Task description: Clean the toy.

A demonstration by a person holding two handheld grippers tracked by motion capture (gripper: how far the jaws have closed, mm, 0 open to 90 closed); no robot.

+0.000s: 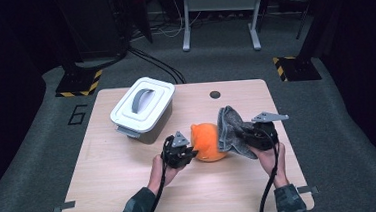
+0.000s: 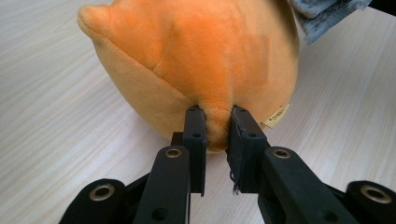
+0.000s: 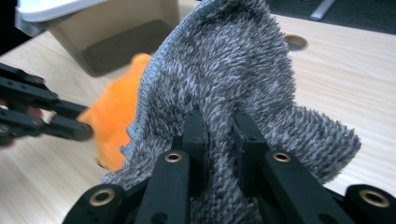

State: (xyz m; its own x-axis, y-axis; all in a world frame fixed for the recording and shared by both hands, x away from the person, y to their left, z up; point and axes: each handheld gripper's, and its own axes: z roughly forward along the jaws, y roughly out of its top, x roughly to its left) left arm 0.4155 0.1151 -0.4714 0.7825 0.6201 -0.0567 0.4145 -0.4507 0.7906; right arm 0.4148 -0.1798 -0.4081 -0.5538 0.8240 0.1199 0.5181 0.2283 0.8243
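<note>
**Kid:** What are you holding?

**Me:** My left hand-held gripper (image 1: 192,153) is clenched on a pinch of the orange plush toy (image 1: 207,141). The toy sits on the worktop (image 1: 120,176), near the middle. My right hand-held gripper (image 1: 240,135) is clenched on the grey fuzzy cloth (image 1: 227,126), which hangs off the worktop at the toy's three o'clock side, touching it.

**Kid:** What are you doing with them?

**Me:** I think I am wiping the toy with the cloth.

**Kid:** How do you do it well?

**Me:** I keep the left pinch tight, so the soft toy does not roll. I bring the loose part of the cloth over the top and rub gently, because the cloth could slip from the jaws.

**Kid:** And the white box (image 1: 143,108)?

**Me:** It sits at the toy's ten o'clock, lid on, well apart. I stay away from it.
</note>
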